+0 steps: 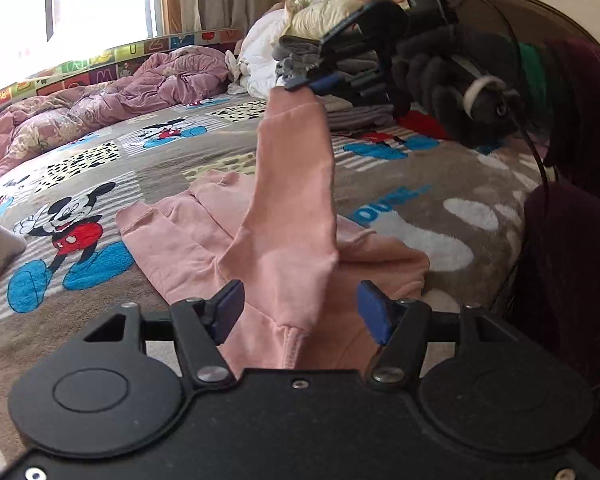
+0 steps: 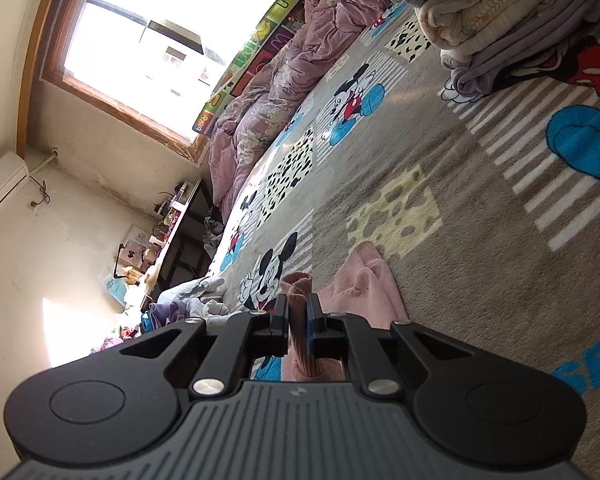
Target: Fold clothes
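A pink sweatshirt [image 1: 204, 236] lies on the cartoon-print blanket [image 1: 100, 168]. One of its sleeves [image 1: 296, 168] is lifted high, its cuff pinched by my right gripper [image 1: 300, 82], which a gloved hand [image 1: 452, 76] holds at the upper right. In the right wrist view that gripper [image 2: 298, 320] is shut on the ribbed pink cuff [image 2: 298, 284], with more pink cloth [image 2: 364, 292] lying below. My left gripper [image 1: 300, 312] hovers open over the sweatshirt's near edge, blue pads [image 1: 230, 308] wide apart with nothing between them.
A stack of folded clothes [image 1: 320, 40] sits at the head of the bed by the dark headboard [image 1: 540, 12]. A crumpled purple quilt [image 1: 140, 80] lies along the window side. A desk [image 2: 172, 232] and loose clothes [image 2: 192, 304] stand beyond the bed's foot.
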The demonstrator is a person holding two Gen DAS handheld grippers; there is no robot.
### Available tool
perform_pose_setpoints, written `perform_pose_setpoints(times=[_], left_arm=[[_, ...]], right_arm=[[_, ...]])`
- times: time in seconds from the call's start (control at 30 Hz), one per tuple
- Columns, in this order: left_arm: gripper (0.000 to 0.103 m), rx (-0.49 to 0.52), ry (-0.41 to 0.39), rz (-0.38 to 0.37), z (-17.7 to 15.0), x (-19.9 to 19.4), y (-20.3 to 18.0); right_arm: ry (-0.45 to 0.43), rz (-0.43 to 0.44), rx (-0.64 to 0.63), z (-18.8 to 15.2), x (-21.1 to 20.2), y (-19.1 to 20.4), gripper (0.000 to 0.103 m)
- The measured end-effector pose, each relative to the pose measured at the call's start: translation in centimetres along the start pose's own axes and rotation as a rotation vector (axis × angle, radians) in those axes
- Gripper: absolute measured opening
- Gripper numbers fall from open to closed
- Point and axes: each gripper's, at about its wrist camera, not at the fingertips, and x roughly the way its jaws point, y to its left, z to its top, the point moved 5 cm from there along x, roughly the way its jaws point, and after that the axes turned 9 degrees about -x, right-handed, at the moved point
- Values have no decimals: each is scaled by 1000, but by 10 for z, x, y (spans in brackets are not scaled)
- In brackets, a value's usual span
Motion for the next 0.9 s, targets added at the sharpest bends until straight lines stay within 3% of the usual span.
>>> perform_pose_setpoints(times=[0.1, 0.2, 0.27, 0.3, 0.4, 0.47, 0.57, 0.6, 0.63, 0.7, 0.73, 0.83, 0.9], left_arm=[[55, 1, 54, 20, -17, 14, -1], [34, -18, 80, 43, -27, 24, 11], [12, -42, 91, 57, -31, 28, 19], [10, -92, 92, 50, -31, 28, 25], [10, -277, 73, 6, -30, 26, 48], [10, -295, 44, -24, -26, 21, 52], [9, -212, 20, -63, -23, 14, 34], [10, -170, 32, -49, -24, 17, 27], [10, -133, 51, -33, -27, 21, 23], [10, -76, 82, -9, -31, 27, 17], [12, -55, 94, 0, -34, 29, 15], [34, -32, 85, -10, -36, 24, 13], [41, -16, 79, -16, -37, 21, 11]], right_arm=[[-15, 2, 29, 5, 11, 11, 10], [-24, -8, 26, 11, 25, 22, 10], [-14, -25, 7, 13, 35, 25, 10], [-5, -34, 2, 13, 41, 25, 10], [19, -92, -12, 11, 59, 16, 10], [25, -136, -14, 14, 66, 8, 10], [30, -191, -26, 18, 62, -2, 15], [33, -209, -41, 16, 55, -6, 21], [39, -228, -70, 13, 49, -9, 38], [48, -294, -155, 2, 33, -16, 60], [56, -317, -202, -5, 23, -22, 64], [77, -407, -317, -26, 6, -37, 66], [98, -408, -293, -36, 1, -52, 67]])
